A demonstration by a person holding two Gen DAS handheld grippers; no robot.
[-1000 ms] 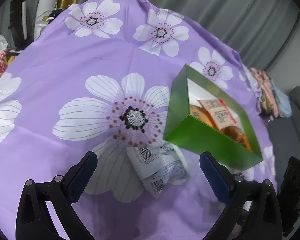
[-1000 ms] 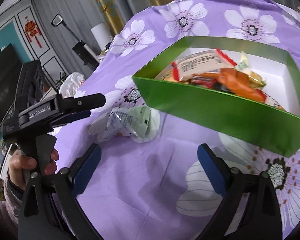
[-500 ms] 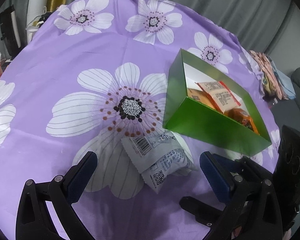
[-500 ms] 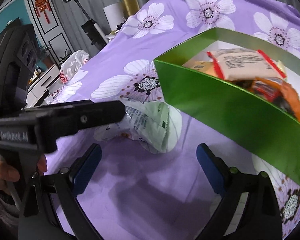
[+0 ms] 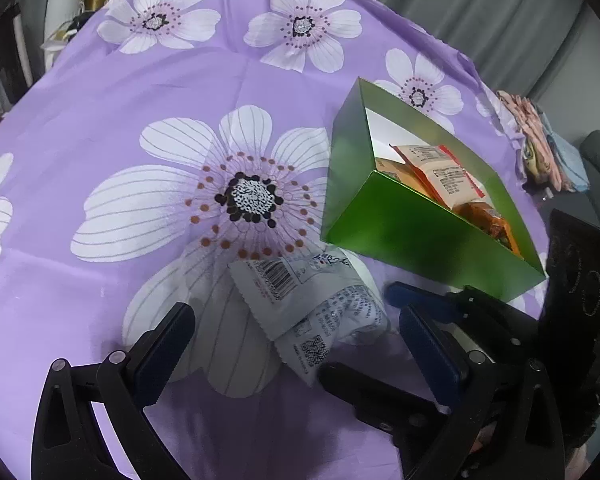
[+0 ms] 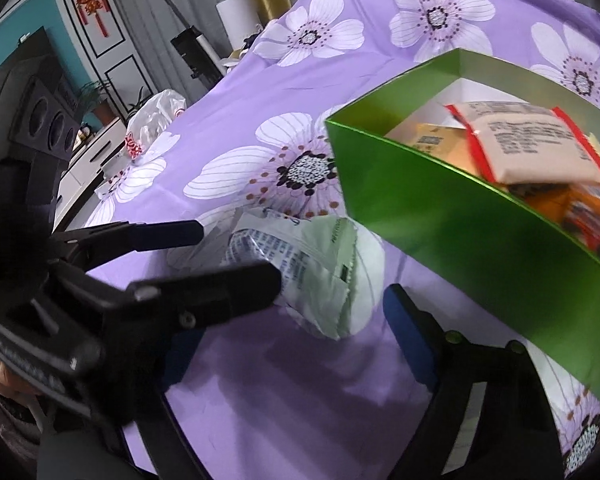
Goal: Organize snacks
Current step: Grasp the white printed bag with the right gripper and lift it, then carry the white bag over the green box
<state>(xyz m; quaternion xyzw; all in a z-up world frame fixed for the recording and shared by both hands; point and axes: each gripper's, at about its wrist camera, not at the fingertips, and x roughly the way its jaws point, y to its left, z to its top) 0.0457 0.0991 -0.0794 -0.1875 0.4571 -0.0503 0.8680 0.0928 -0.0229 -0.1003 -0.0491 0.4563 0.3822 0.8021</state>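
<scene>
- Cloth of purple with large white flowers covers the worktop; everything sits on it.
- White snack packet lies flat on the cloth, barcode side up, just beside the near corner of the green box — close, but whether it touches the box wall I cannot tell.
- Green box is open-topped with a white inside; it holds a beige packet with red edges lying on top of orange wrappers.
- Left gripper: jaws spread wide, pointing down at the white snack packet, which lies between and ahead of the blue pads; pads are not pressing on it — nothing held.
- Right gripper: comes in from the right side of the left wrist view, its fingers reaching to the packet's right end. Jaws have just been closing, yet they stand apart, one finger on either side of the packet's end; no pad is seen pressing on it.
- In the right wrist view the left gripper's black fingers cross in front of the packet and hide the right gripper's left finger.
- Hand on the left gripper's handle shows at the lower left edge.
</scene>
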